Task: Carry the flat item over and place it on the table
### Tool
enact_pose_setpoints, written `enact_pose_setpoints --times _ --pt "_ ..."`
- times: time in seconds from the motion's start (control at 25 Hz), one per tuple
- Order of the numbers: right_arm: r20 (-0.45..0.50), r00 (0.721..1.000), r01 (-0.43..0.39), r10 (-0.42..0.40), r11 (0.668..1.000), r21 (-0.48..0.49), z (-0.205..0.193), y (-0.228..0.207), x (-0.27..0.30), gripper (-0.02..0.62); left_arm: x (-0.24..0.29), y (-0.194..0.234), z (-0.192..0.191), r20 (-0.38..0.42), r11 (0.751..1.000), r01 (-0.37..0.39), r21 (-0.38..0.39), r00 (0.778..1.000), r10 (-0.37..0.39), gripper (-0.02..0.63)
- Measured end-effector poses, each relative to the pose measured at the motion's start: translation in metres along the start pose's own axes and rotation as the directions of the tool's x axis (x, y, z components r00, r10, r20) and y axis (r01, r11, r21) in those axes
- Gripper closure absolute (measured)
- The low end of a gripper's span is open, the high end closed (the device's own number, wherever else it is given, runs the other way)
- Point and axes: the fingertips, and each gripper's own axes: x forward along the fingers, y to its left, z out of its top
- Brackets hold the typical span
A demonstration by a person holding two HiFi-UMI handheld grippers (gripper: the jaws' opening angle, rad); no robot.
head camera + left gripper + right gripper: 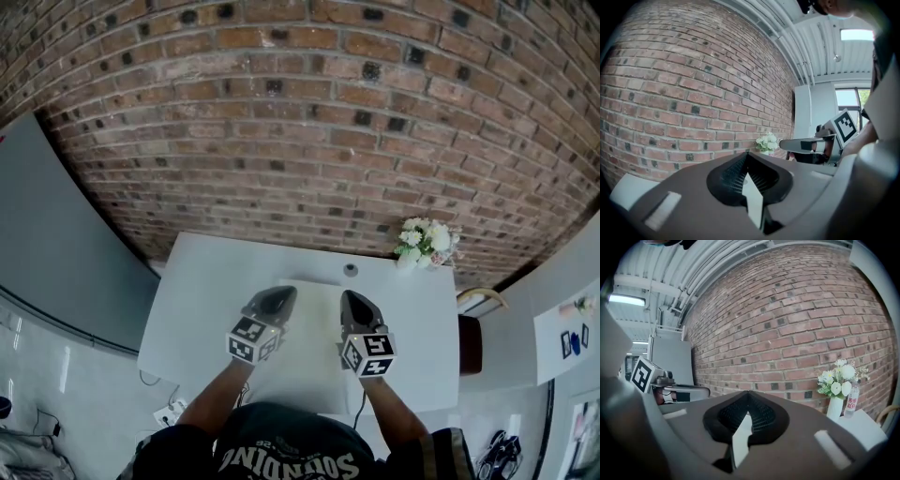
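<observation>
1. Head view: left gripper [273, 300] and right gripper [355, 307] sit side by side over the white table [187, 319], both pointing away from the person toward the brick wall [300, 122].
2. The flat item [313, 337] is a thin white sheet or board that spans the gap, from the left gripper's inner side to the right gripper's inner side. White on white, so its outline is faint.
3. Left gripper view: the jaws are clamped on one edge of the flat item [753, 201], seen edge-on as a white sliver between the pads.
4. Right gripper view: same on the opposite edge [740, 441], jaws pinched tight on it.
5. Its long axis looks to run forward along the jaws, away from the person (not certain, the far edge is washed out).
6. Key relation: neither hand is nearer, as each holds its own edge. The table lies below both grippers, so I'd judge the put-down is a straight descent. The hands need to stay matched or the sheet will tilt.
7. Clutter: a small grey thing [350, 270] lies just ahead of the tips. A flower vase [427, 246] stands ahead and right of the right gripper. Set down short of both.
</observation>
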Motion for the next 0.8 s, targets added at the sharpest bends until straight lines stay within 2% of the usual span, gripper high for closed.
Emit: enact_pose_setpoints --times 0.24,0.8 --pt "-0.005 1.0 0.009 -0.009 1.0 -0.016 0.005 0.003 -0.004 0.597 -0.001 -0.007 0.013 0.029 1.0 0.009 0.006 1.0 -0.009 0.597" --pt "-0.02 1.0 0.003 -0.003 1.0 -0.026 0.0 0.004 -0.009 0.597 0.001 -0.015 0.005 0.01 1.0 0.024 -0.016 1.0 -0.024 0.597"
